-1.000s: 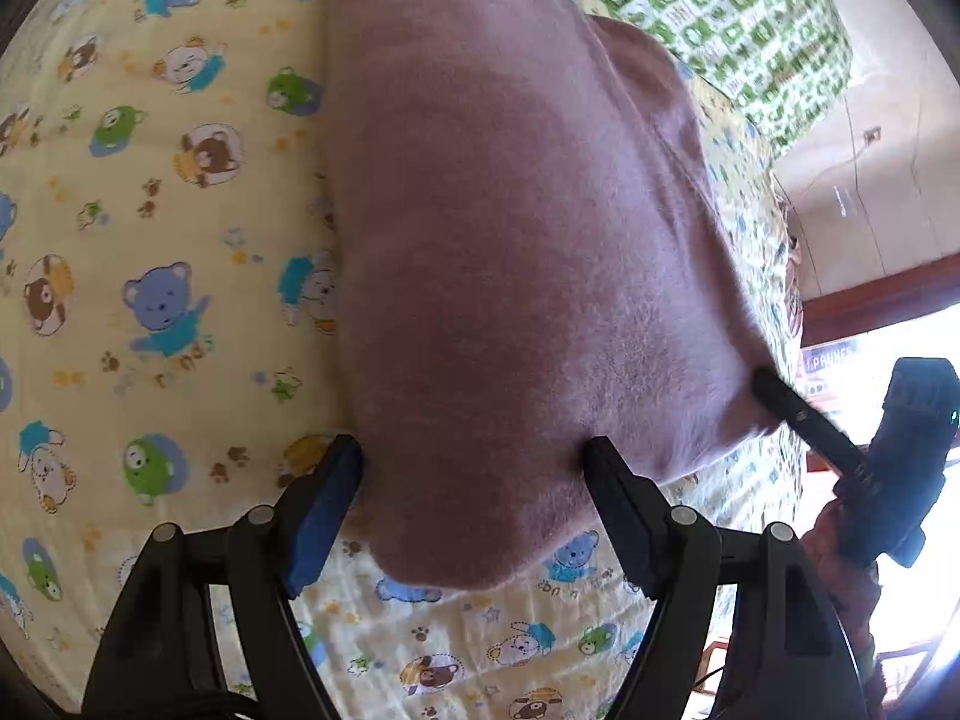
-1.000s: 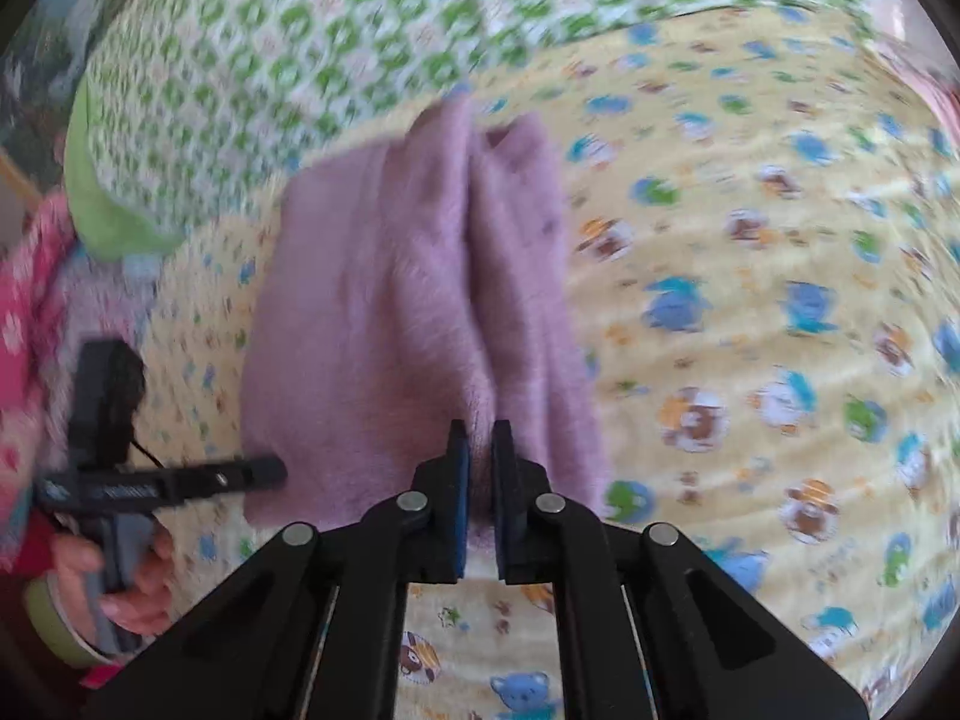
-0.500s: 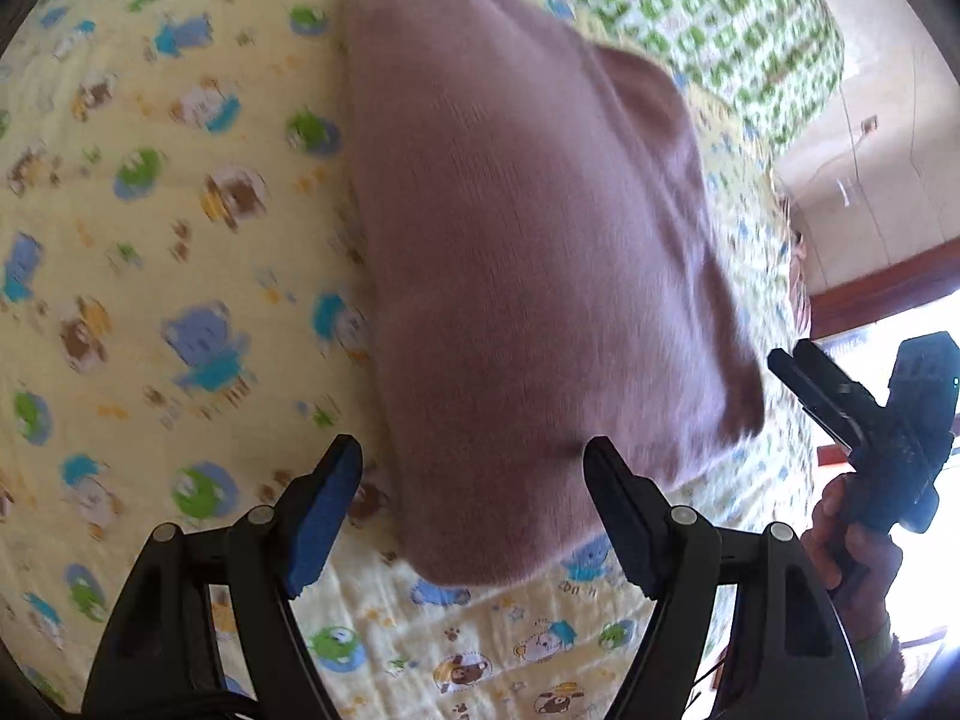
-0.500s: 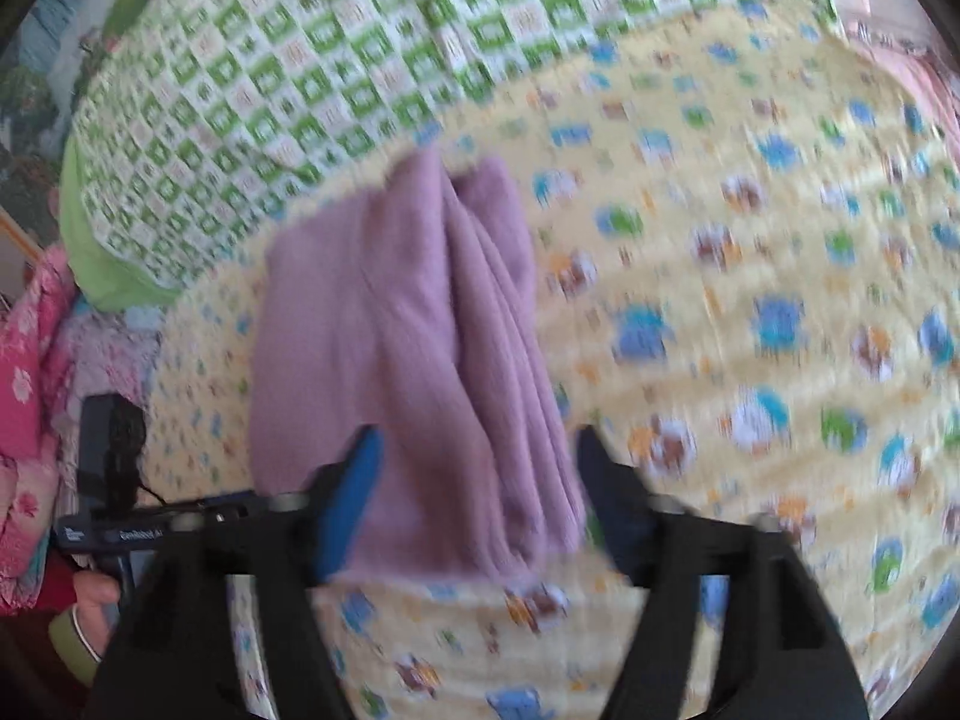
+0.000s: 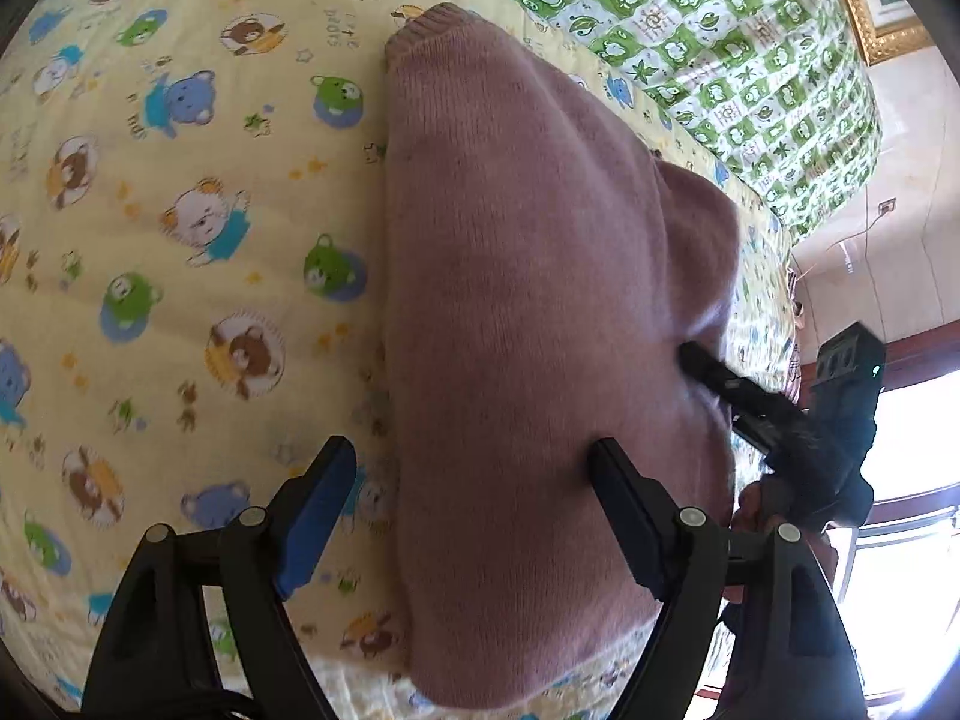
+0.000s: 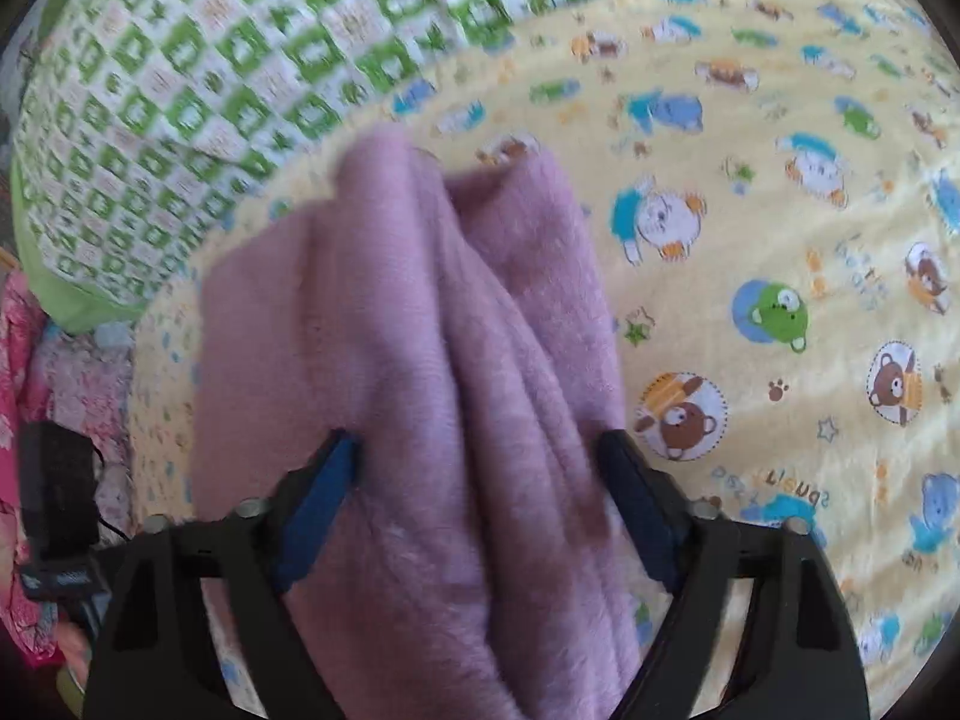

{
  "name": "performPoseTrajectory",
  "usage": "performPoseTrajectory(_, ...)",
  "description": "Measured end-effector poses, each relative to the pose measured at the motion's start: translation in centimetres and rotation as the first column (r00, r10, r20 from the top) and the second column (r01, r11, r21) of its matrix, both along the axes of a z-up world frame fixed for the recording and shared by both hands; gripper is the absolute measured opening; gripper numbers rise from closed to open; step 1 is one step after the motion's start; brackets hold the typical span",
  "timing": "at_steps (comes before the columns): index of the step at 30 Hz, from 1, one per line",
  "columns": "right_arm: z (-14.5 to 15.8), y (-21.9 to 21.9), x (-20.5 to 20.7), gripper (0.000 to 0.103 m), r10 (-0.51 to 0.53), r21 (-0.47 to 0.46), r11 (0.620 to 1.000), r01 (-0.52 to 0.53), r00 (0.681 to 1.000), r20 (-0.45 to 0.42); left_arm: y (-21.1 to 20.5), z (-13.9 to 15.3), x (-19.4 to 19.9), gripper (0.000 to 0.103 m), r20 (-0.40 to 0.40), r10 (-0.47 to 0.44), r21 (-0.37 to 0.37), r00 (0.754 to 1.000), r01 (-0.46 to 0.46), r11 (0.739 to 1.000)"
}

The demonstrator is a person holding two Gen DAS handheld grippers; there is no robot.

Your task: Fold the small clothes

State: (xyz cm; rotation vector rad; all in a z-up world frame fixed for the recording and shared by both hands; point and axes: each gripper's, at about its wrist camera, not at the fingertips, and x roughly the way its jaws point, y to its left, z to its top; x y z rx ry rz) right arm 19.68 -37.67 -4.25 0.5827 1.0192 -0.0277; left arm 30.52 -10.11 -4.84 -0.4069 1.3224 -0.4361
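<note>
While the mauve sweater (image 5: 540,312) lies folded into a compact stack at centre frame on the yellow bedsheet (image 5: 180,240), the left gripper (image 5: 474,468) and right gripper (image 6: 480,450) stand wide open, holding nothing. Folding appears nearly complete; only final tidying remains.

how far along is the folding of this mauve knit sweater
Mostly done, by the look of it: the mauve knit sweater lies as a compact folded bundle on the yellow bear-print blanket. Nothing is held; the left gripper and right gripper are both open over it. Left: perhaps smoothing the bunched layers.
</note>
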Motion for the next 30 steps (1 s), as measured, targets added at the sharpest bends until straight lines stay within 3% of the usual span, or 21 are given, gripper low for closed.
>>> performPoseTrajectory(3, -0.5, -1.9, -1.1, 0.021, -0.021, 0.115, 0.993, 0.019, 1.0, 0.018, -0.3, -0.7, 0.7, 0.083, -0.008, -0.013, -0.003, 1.0, 0.013, 1.0)
performPoseTrajectory(8, -0.5, -2.2, -2.0, 0.017, -0.028, 0.137, 0.99, 0.023, 0.999, 0.031, -1.9, -2.6, 2.0, 0.085, -0.021, -0.029, -0.009, 0.999, 0.028, 1.0)
performPoseTrajectory(12, -0.1, -2.0, -2.0, 0.016, -0.053, 0.16, 0.986, 0.046, 0.998, 0.04, -3.1, -2.5, 1.9, 0.064, 0.024, -0.048, 0.019, 0.999, 0.048, 0.999)
performPoseTrajectory(14, 0.7, -1.5, -2.1, 0.016, -0.059, 0.17, 0.984, 0.048, 0.997, 0.056, -3.2, -2.0, 1.6, 0.046, 0.05, -0.061, 0.022, 0.997, 0.06, 0.998)
performPoseTrajectory(17, 2.4, 0.1, -2.1, 0.015, -0.034, 0.169, 0.985, 0.018, 0.995, 0.094, -2.9, -0.6, 0.7, 0.039, 0.104, -0.076, 0.035, 0.992, 0.072, 0.997)
performPoseTrajectory(23, 6.6, 5.3, -2.2, 0.015, 0.063, 0.15, 0.985, -0.089, 0.983, 0.175, -0.9, 3.8, -2.4, 0.036, 0.219, -0.08, 0.058, 0.973, 0.069, 0.996)
performPoseTrajectory(30, 7.6, 10.3, -0.8, 0.015, 0.127, 0.206, 0.962, -0.177, 0.964, 0.235, 7.3, 8.8, -4.3, 0.036, 0.295, -0.014, 0.094, 0.955, -0.015, 0.995)
